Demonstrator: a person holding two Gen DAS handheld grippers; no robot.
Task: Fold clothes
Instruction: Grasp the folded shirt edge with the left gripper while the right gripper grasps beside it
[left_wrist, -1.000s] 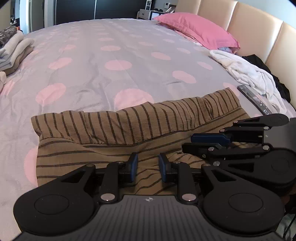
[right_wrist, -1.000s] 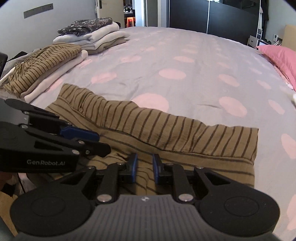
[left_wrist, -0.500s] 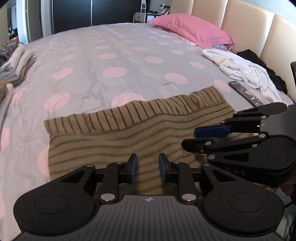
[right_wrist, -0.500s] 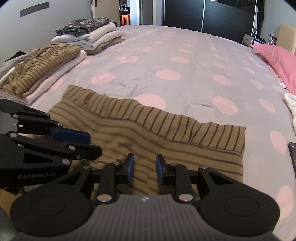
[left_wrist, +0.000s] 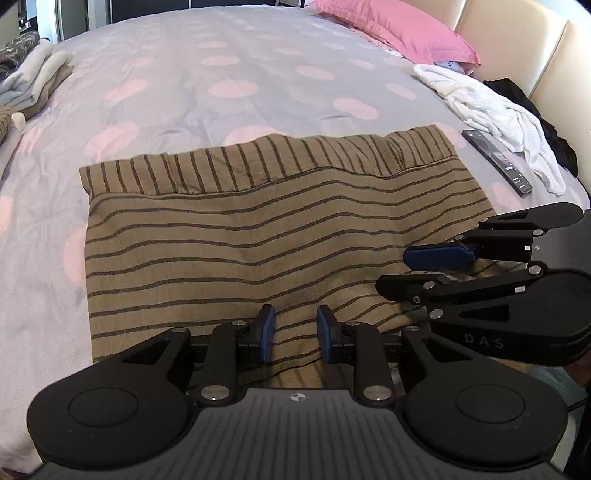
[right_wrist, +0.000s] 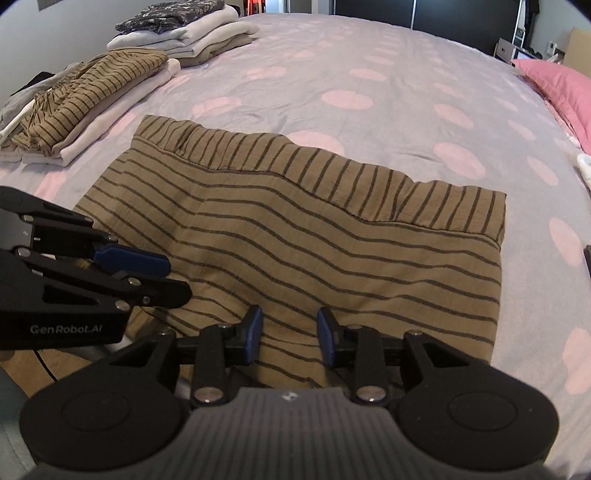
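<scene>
Right now your striped garment (left_wrist: 273, 236) lies flat on the spotted bedspread (left_wrist: 207, 85), its near edge draped over the bed's side beneath both tools. Your left gripper (left_wrist: 294, 338) stands parted with cloth between its pads, not pinching it. Your right gripper (right_wrist: 290, 334) is opening, fabric loose between its jaws. Folded stacks (right_wrist: 110, 77) sit near the bed's left edge.

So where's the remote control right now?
In the left wrist view, the remote control lies on the polka-dot bedspread at the right, between the striped brown garment and the crumpled white cloth near the headboard.
</scene>
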